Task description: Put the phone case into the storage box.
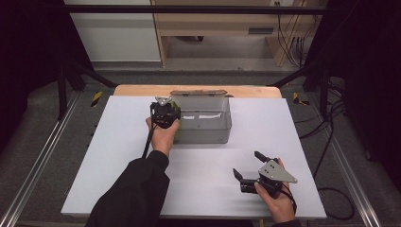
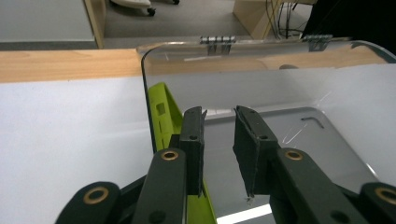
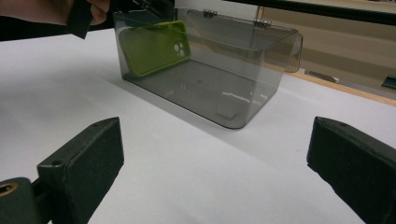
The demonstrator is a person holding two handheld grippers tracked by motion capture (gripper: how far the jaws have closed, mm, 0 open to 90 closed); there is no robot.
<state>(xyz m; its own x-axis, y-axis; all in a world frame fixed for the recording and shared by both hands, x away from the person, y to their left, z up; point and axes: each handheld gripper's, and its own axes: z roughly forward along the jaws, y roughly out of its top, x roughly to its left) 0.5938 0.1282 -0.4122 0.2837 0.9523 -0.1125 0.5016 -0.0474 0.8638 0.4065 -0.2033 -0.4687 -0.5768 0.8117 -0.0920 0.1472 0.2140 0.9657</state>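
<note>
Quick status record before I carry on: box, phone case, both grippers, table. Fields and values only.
box: clear smoky plastic box, lid open at the hinged far side, near the table's far edge
phone case: lime-green phone case, standing on edge inside the box against its left wall
left gripper: left gripper above the box's left end, jaws slightly apart, nothing between them
right gripper: right gripper at the near right of the table, jaws wide open, holding nothing
table: white tabletop, wooden strip along the far edge
</note>
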